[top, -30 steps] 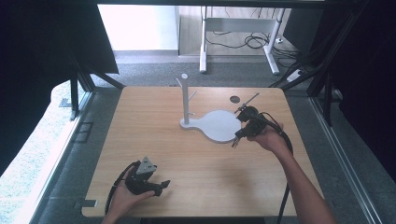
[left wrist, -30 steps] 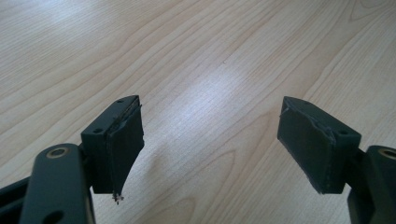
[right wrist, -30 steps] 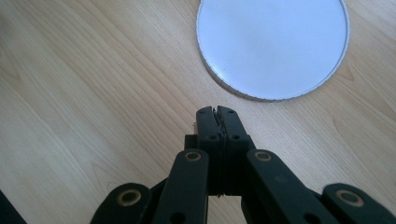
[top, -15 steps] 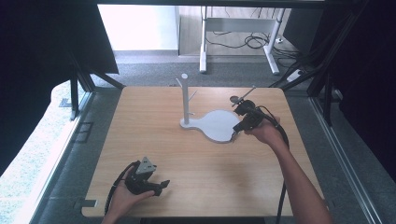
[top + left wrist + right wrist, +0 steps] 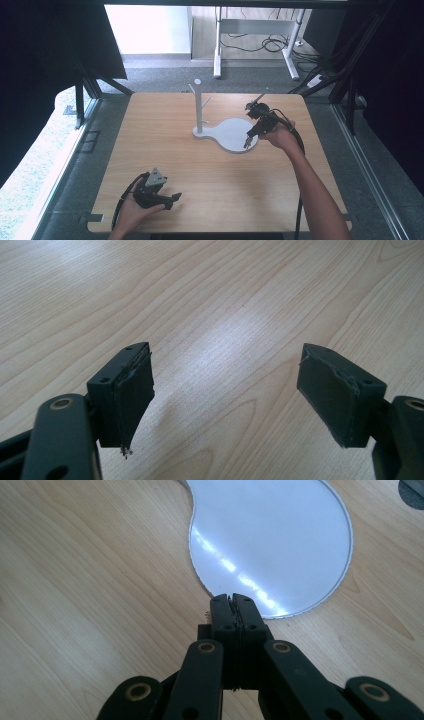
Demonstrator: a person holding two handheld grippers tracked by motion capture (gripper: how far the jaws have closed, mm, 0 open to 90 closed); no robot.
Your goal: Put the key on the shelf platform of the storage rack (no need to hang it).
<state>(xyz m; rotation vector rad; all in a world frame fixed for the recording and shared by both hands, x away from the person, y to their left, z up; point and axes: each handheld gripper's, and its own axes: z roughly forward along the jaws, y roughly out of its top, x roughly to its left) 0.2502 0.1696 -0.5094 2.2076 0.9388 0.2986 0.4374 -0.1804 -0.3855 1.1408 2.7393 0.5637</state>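
A white stand rests on the wooden table [image 5: 200, 170]. Its flat rounded base plate [image 5: 231, 134] carries an upright pole [image 5: 198, 105] with short pegs. My right gripper [image 5: 248, 144] points down at the base plate's near right edge. In the right gripper view the right gripper [image 5: 233, 600] is shut with nothing between its jaws, its tips just over the rim of the white base plate [image 5: 270, 535]. My left gripper [image 5: 175, 196] lies low at the table's near left. In the left gripper view the left gripper [image 5: 225, 390] is open over bare wood, holding nothing.
A dark round hole [image 5: 412, 490] sits in the tabletop beyond the base plate. A black cable [image 5: 299, 150] trails from the right gripper along the forearm. Grey floor, black frame legs and a desk with cables lie beyond the table's far edge.
The right hand has shifted slightly farther away and to the left at the base plate's right edge, jaws still shut. The left gripper and the stand have not moved.
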